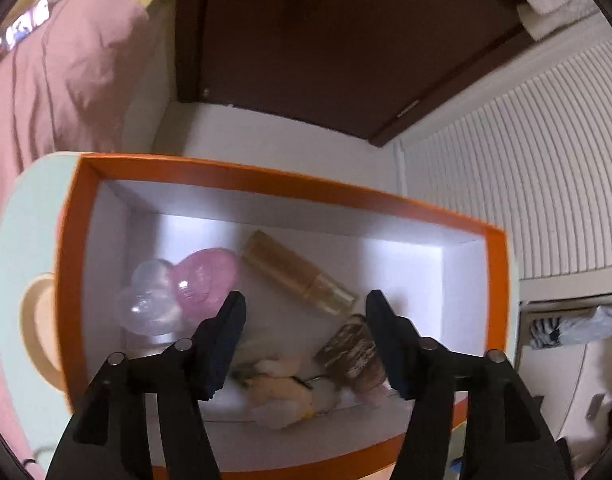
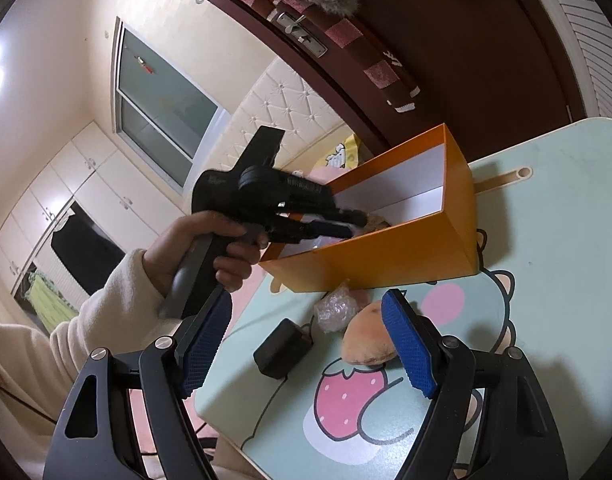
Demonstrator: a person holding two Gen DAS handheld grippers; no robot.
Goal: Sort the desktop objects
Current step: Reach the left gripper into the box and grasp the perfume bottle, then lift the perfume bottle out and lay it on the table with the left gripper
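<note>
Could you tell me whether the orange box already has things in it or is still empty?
Partly filled: the orange box holds a heart-shaped bottle, a gold tube and small plush toys.

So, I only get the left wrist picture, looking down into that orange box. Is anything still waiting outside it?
Observer: Yes, a small black block lies on the table, just in front of the orange box.
Operator: Only that?
Observer: No, a crinkly clear-wrapped bundle sits closer to the box, with a tan plush thing beside it.
Operator: And what's the other claw doing?
Observer: The right gripper is open and holds nothing. It points toward those loose things.
</note>
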